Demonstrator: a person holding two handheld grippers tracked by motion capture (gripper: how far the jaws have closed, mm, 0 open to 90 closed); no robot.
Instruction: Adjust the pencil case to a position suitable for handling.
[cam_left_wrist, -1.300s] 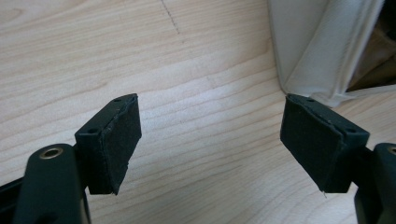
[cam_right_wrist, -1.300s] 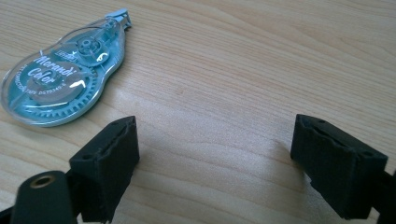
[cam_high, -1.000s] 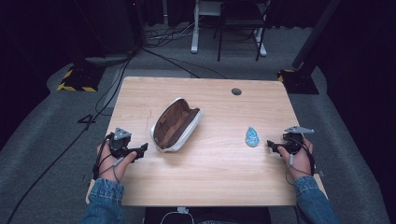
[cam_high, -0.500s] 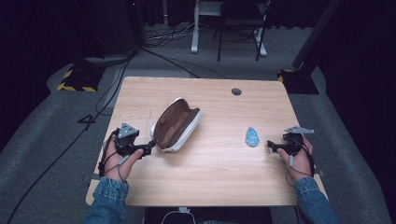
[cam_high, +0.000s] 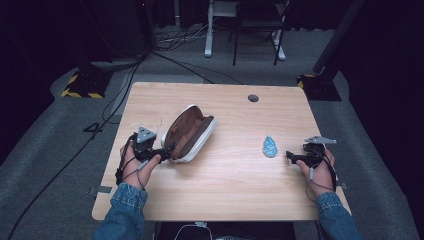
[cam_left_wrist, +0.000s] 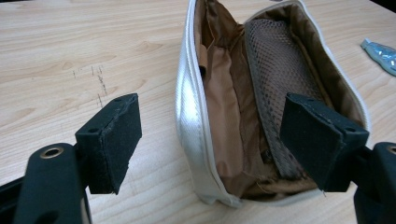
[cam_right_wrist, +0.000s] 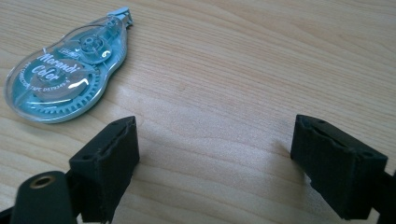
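Bare desk (cam_high: 230, 185) all along the bottom of the frame; only the pouch (cam_high: 190, 132) center-left and tape dispenser (cam_high: 270, 146) at right get in the way.

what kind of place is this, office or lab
Probably a lab or recording studio rather than an office: a bare light wooden table stands on grey carpet, black cables trail across the floor, and yellow-and-black striped stand bases sit against dark surroundings.

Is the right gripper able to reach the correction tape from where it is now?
Probably yes. The right gripper is open and points toward the correction tape, which lies flat on bare table just ahead, with nothing between them.
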